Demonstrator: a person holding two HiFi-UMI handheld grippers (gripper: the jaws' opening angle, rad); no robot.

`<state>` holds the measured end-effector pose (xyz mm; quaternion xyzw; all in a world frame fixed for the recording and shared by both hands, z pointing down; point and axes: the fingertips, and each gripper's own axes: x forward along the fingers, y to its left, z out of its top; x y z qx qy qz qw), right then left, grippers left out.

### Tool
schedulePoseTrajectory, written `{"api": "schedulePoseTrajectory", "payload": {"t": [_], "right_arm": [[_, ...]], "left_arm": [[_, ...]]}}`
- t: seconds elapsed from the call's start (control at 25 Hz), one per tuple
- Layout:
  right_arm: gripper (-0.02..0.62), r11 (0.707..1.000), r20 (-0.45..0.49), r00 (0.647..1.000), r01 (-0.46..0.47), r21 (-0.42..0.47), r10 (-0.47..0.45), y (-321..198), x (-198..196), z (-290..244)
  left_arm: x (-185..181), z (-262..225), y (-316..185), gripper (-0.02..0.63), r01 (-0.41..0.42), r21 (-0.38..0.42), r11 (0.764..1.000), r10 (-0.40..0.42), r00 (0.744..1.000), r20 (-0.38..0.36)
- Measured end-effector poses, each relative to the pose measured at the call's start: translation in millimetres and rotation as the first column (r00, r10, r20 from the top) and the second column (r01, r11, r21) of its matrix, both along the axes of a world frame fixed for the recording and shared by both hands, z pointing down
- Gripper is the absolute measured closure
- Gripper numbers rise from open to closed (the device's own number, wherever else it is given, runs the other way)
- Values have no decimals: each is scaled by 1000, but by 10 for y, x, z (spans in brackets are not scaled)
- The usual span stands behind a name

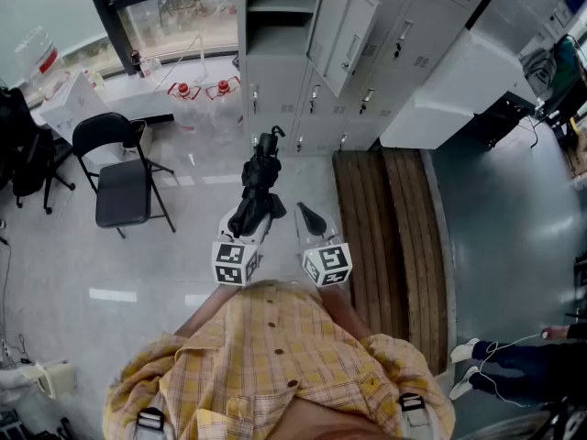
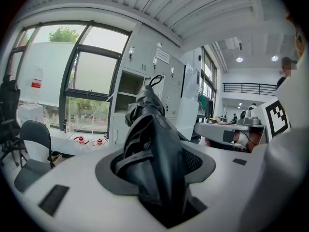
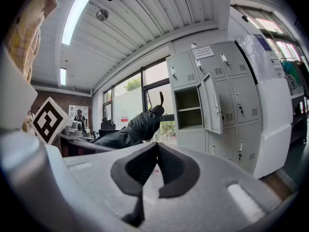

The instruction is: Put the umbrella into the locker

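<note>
**A:** Which step are we on?

**B:** The carry, we'd say. At the far left stands a black chair on thin metal legs, and we leave it alone. Our left claw is clamped round the umbrella. The umbrella is folded into a fat black roll of soft, crumpled fabric, with a small loop at its far tip. It points away from us toward the far wall, well apart from the locker.

**A:** And the other one?

**B:** Our right claw sits just right of the left one. Its ribbed dark pads are pinched together at the tips, with nothing between them.

**A:** What are we aiming at?

**B:** The locker is a bank of flat grey sheet-metal panels, far from us and a little to the right. One open compartment shows a shelf inside, and its door is swung outward.

**A:** So what comes next?

**B:** We judge that we need to walk nearer and lift the left claw. Then we feed the umbrella end-first through the opening, clear of the door's edge. The limp fabric could snag there. The wooden planks on the floor at the right are worth minding too.
</note>
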<state>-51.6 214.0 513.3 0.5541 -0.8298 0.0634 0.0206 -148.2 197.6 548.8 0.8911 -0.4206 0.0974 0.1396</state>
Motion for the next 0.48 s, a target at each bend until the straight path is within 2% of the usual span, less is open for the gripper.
{"api": "schedulePoseTrajectory", "payload": {"t": [0.48], "right_arm": [[598, 1000, 9, 1000, -2, 1, 2, 102, 10, -61]], "left_arm": [[60, -40, 94, 377, -12, 10, 1000, 12, 1000, 24]]}}
